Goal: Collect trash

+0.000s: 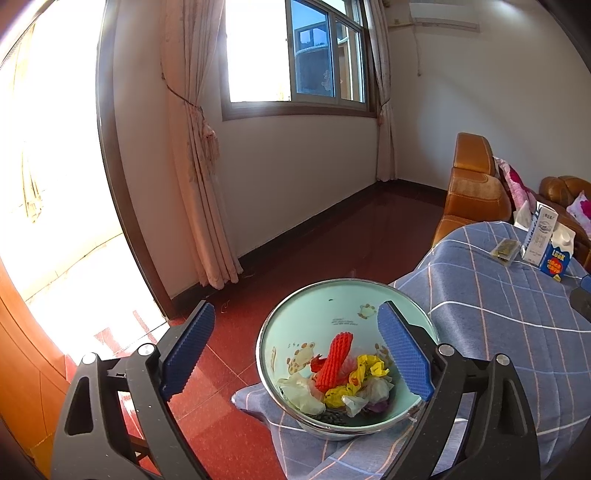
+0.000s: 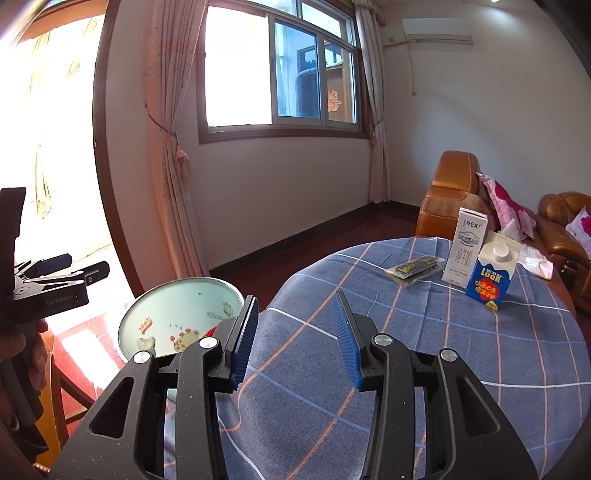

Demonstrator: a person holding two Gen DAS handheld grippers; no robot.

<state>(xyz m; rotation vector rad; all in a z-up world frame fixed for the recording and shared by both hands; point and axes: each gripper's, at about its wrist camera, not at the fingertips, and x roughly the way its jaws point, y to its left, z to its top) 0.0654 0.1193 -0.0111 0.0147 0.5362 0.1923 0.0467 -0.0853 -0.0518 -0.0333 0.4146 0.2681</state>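
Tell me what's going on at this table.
A person is collecting trash with two handheld tools. The left tool hangs open over the bowl, which already holds crumpled wrappers. The right tool is open above the tablecloth, empty. Two cartons, white and blue, and a snack packet remain on the table.

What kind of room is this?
Most likely a home living room: a brown leather sofa with floral cushions, a curtained window, a wall air conditioner, and a table under a blue plaid tablecloth.
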